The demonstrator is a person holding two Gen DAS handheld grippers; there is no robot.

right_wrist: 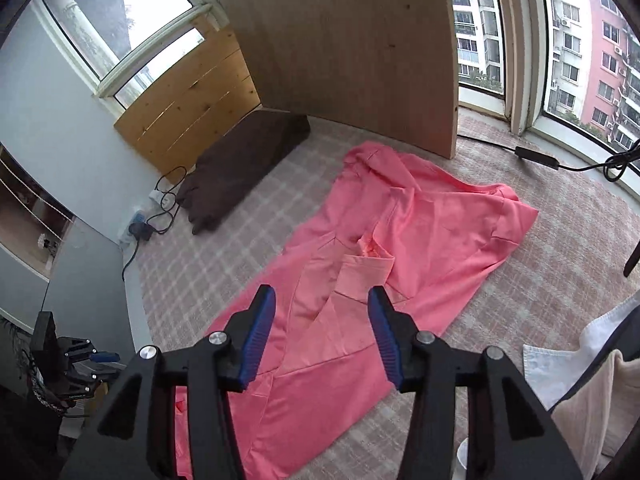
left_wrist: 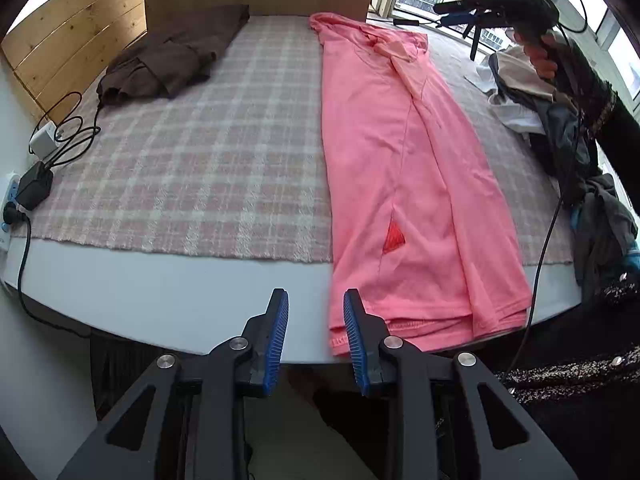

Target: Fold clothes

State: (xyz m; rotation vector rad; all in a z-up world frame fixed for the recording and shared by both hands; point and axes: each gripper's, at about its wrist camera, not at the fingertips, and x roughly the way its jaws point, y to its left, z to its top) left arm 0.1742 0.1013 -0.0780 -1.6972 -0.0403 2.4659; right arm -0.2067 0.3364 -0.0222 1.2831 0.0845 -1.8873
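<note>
A pink shirt [left_wrist: 404,160] lies folded lengthwise into a long strip on the plaid blanket [left_wrist: 200,152], its hem hanging over the near table edge. My left gripper [left_wrist: 316,304] is open and empty just in front of the hem's left corner. In the right wrist view the shirt [right_wrist: 360,264] shows with both sleeves folded inward. My right gripper [right_wrist: 322,300] is open and empty, held above the shirt's middle. The right gripper also shows in the left wrist view [left_wrist: 460,8], raised high at the far right.
A folded brown garment [left_wrist: 172,60] lies at the blanket's far left. A pile of unfolded clothes [left_wrist: 560,120] sits on the right. Chargers and a power strip [left_wrist: 36,184] with cables lie at the left edge. A wooden board [right_wrist: 344,40] stands at the back.
</note>
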